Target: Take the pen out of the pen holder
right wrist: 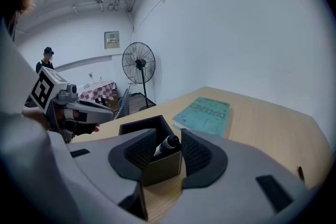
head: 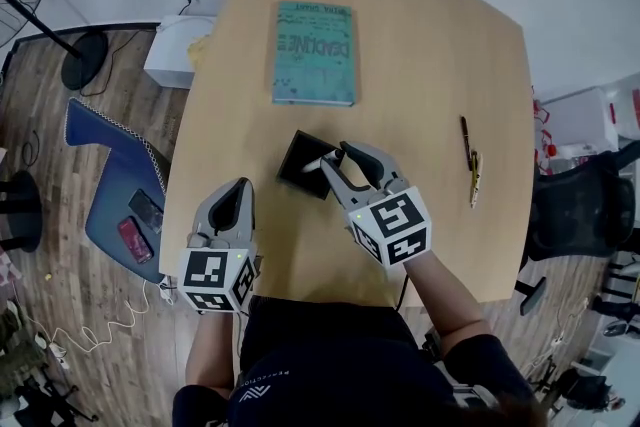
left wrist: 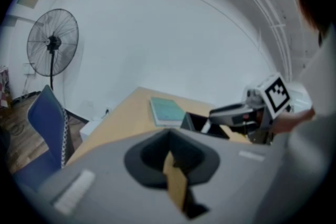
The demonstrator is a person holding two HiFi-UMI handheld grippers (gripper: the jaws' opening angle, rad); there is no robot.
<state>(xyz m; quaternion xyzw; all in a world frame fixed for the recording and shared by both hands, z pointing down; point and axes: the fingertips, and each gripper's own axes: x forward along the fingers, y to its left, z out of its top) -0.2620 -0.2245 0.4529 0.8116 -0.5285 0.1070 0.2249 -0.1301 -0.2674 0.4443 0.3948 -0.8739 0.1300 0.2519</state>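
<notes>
Wooden table [head: 430,65], teal book [head: 314,52], pen holder [head: 298,163], pens [head: 465,140]

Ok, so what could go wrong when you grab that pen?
The right gripper is open around the pen, but a corner of the pen holder sits between its jaws too, so it might pinch the holder instead. Nothing steadies the holder, so pulling the pen could tip or drag it.

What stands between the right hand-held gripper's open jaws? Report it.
The end of the pen, sticking out of the black pen holder; the jaws stand apart around it. The right gripper view shows this.
</notes>
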